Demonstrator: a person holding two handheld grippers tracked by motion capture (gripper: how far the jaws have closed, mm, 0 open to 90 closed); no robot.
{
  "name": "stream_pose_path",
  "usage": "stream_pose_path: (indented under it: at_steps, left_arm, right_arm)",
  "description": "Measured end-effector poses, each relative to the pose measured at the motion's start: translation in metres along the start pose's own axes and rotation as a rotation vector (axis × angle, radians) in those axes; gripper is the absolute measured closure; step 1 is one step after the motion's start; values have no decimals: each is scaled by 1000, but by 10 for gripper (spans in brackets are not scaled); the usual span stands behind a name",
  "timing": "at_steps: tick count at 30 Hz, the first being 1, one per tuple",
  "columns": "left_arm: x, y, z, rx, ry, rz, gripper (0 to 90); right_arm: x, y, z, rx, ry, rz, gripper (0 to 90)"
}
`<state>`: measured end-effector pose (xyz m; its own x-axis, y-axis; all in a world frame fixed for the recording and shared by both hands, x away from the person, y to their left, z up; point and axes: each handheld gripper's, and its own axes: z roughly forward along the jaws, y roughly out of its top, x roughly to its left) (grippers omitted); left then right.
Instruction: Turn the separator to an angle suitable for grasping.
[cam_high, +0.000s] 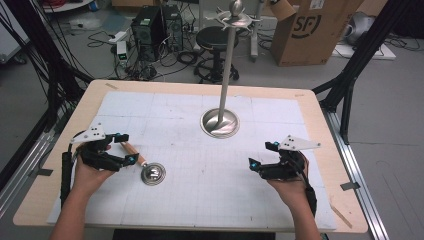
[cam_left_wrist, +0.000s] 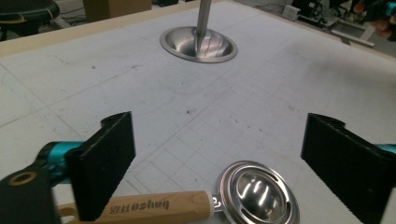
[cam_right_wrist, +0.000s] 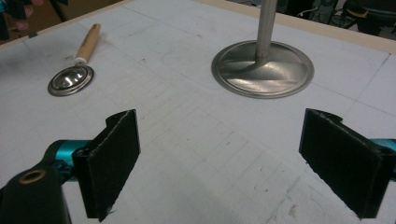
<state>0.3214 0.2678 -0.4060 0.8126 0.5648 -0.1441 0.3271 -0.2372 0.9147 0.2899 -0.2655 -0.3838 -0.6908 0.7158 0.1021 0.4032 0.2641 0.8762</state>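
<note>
— How did the left gripper (cam_high: 126, 148) stand?

— Its jaws were spread wide and held nothing. It sat low over the left part of the white gridded mat (cam_high: 200, 200), with the person's left hand (cam_high: 90, 172) behind it. In the left gripper view the jaws bracketed the ladle (cam_left_wrist: 224, 198): the wooden handle (cam_left_wrist: 156, 206) ran just beside the left jaw, and the round steel bowl (cam_left_wrist: 259, 193) lay between the two jaws, nearer the bottom edge. I could not tell whether the jaw touched the handle.

— And the ladle itself?

— It lay flat on the mat, bowl toward the middle of the table (cam_high: 320, 107), handle pointing back toward the left gripper.

— The right gripper (cam_high: 261, 156)?

— Also spread wide and empty, resting over the right part of the mat, well apart from the ladle. In its own view the jaws framed bare mat.

— What stood farther out?

— A steel stand (cam_high: 220, 123), its round base on the mat beyond both grippers, with an upright pole (cam_high: 228, 65) rising from it. Past the table were a black stool (cam_high: 216, 37), a cardboard box (cam_high: 312, 30) and computer towers (cam_high: 155, 27) on the floor.
</note>
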Motion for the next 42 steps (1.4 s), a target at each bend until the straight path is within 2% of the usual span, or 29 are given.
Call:
stream_pose_path:
  at_steps: [3, 7, 8, 10, 11, 12, 13, 15, 16, 17, 20, 21, 22, 25, 27, 29, 34, 36, 41, 42]
  left_arm:
    - [0, 0, 2, 7, 7, 8, 156]
    - [5, -1, 3, 1, 26, -17, 295]
    - [8, -1, 3, 0, 46, -30, 295]
    - [15, 0, 5, -4, 90, -61, 405]
    - [15, 0, 5, -4, 90, -61, 439]
    - [21, 3, 9, 23, 116, -76, 471]
    - [22, 5, 11, 42, 135, -70, 490]
    - [23, 7, 14, 54, 143, -64, 567]
    - [25, 9, 18, 82, 151, -51, 592]
    - [25, 9, 18, 82, 151, -51, 608]
    - [29, 8, 26, 133, 181, -58, 691]
    - [29, 8, 26, 133, 181, -58, 711]
    - [33, 8, 29, 168, 196, -54, 726]
    - [36, 6, 31, 182, 220, -62, 772]
    - [39, 2, 34, 221, 249, -64, 798]
    - [41, 0, 34, 243, 256, -64, 838]
    - [43, -2, 34, 275, 278, -72, 872]
    - [45, -3, 34, 277, 275, -82, 878]
    - [46, -6, 39, 301, 269, -73, 893]
    - [46, -8, 41, 322, 270, -68, 895]
  right_arm:
    - [-1, 0, 1, 0, -3, 5, 115]
    - [0, 0, 2, 10, 2, 1, 115]
    - [-1, 0, 3, 13, 3, 1, 115]
    - [0, 0, 3, 16, 5, 7, 115]
    - [0, 0, 3, 16, 5, 7, 115]
    - [-1, -1, 3, 15, 8, 1, 115]
    - [0, -1, 3, 15, 10, 2, 115]
    - [0, -1, 3, 16, 8, -2, 115]
    - [1, -1, 3, 18, 6, -1, 116]
    - [1, -1, 3, 17, 7, -3, 116]
    - [1, -1, 3, 21, 8, 0, 116]
    - [1, -1, 3, 21, 8, 0, 116]
    - [2, -2, 4, 25, 7, -3, 116]
    - [3, -2, 6, 29, 2, -24, 118]
    - [4, -2, 6, 30, 6, -31, 118]
    - [5, -2, 7, 38, 2, -27, 118]
    - [4, -4, 8, 46, 1, -27, 118]
    - [4, -4, 8, 50, 0, -23, 118]
    - [4, -6, 9, 56, -1, -23, 118]
    - [4, -6, 9, 61, -3, -20, 118]
